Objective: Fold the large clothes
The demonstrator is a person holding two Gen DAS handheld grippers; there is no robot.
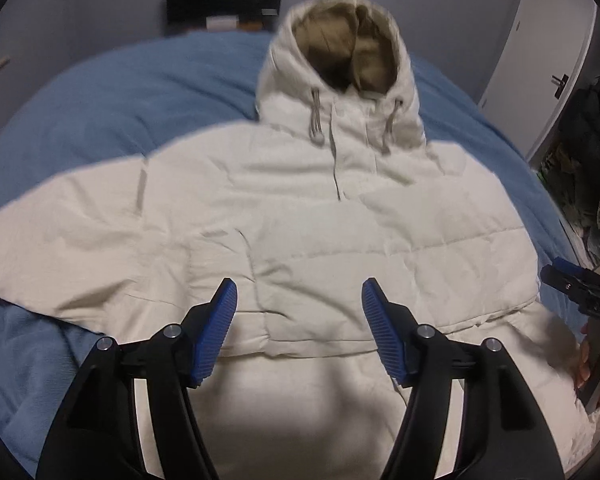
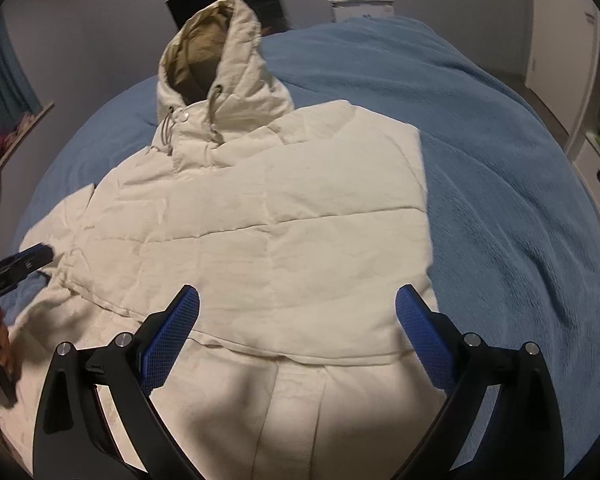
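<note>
I see the cream hooded jacket (image 1: 300, 208) flat on the blue bedspread (image 1: 100, 100), front up, hood (image 1: 340, 52) at the far end, bottom hem folded up nearest me. My left gripper (image 1: 298, 292) hangs over the near hem, jaws apart, nothing between them. My right gripper (image 2: 298, 300) likewise: jaws wide, empty, over the hem near the jacket's right edge.
</note>
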